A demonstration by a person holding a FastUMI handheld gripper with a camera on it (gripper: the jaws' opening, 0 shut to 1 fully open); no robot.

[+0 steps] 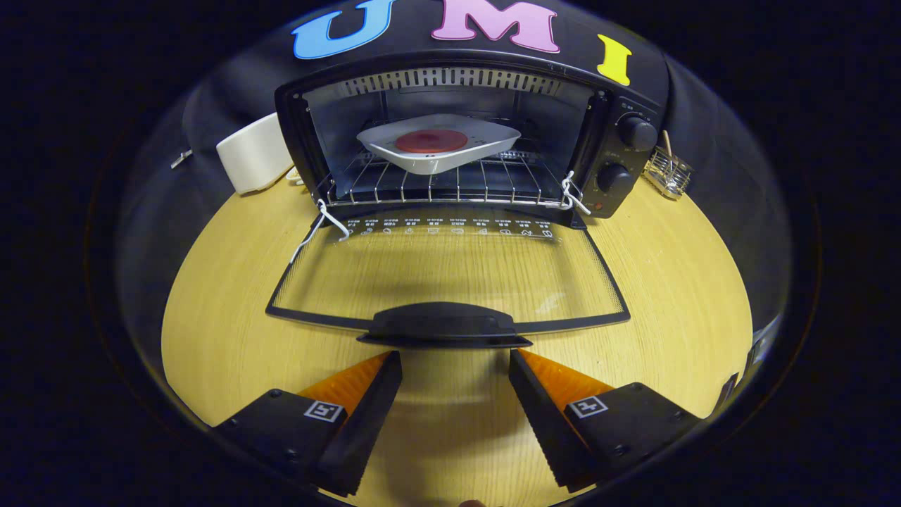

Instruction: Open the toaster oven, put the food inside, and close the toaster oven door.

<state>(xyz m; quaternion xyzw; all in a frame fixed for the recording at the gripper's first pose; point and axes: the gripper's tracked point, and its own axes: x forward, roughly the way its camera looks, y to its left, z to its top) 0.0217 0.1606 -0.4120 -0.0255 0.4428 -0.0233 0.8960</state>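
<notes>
The food point(431, 141) is seen on a dish point(440, 144) inside the toaster oven point(619, 141), whose door point(450, 274) lies folded down on the surface point(669, 267). Only closing is judged left. The tongs point(456, 366) are held wide apart, empty, just short of the door handle point(443, 325).

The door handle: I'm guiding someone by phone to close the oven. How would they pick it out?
Find the black toaster oven on the wooden table. Its glass door lies folded down flat. The door handle is the dark curved bar on the door's near edge, just ahead of the open gripper.

Tool point(455, 362) with two wedge-shaped serrated fingers, black mounts bearing square markers and small screws.
</notes>
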